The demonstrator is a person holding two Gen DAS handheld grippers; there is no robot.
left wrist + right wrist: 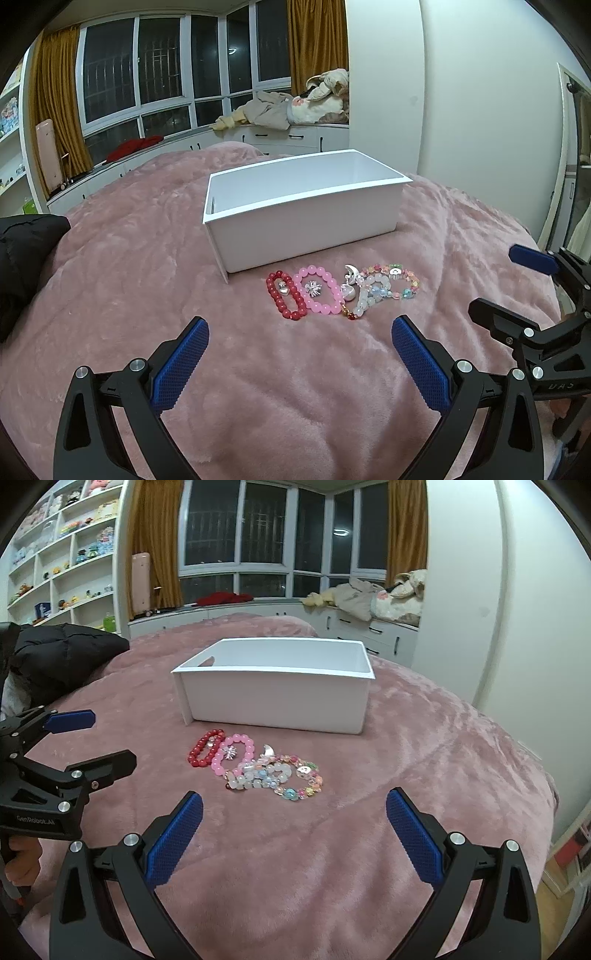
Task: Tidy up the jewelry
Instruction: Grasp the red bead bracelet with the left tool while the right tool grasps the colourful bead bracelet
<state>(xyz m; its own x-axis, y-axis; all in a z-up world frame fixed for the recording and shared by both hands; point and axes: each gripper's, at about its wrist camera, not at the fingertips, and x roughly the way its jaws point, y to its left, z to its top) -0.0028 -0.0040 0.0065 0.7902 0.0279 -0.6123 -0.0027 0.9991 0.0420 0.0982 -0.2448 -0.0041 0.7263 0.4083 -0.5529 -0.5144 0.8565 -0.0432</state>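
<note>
Only on the right wrist view, toy shelves show; both grippers gape.

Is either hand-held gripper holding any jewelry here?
No. Left hand-held gripper and right hand-held gripper are both open; the bracelets lie on the blanket.

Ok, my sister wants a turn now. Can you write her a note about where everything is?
Left gripper: jaws open, holding nothing, above the pink blanket.
Right gripper: jaws open, holding nothing, also above the blanket.
The white box sits on the blanket; no jewelry shows inside it.
In front of it, touching each other in a row: red bracelet, pink bracelet, clear bead bracelet, colorful bracelet.
Done: nothing yet.
Left: presumably move every bracelet into the box.
</note>
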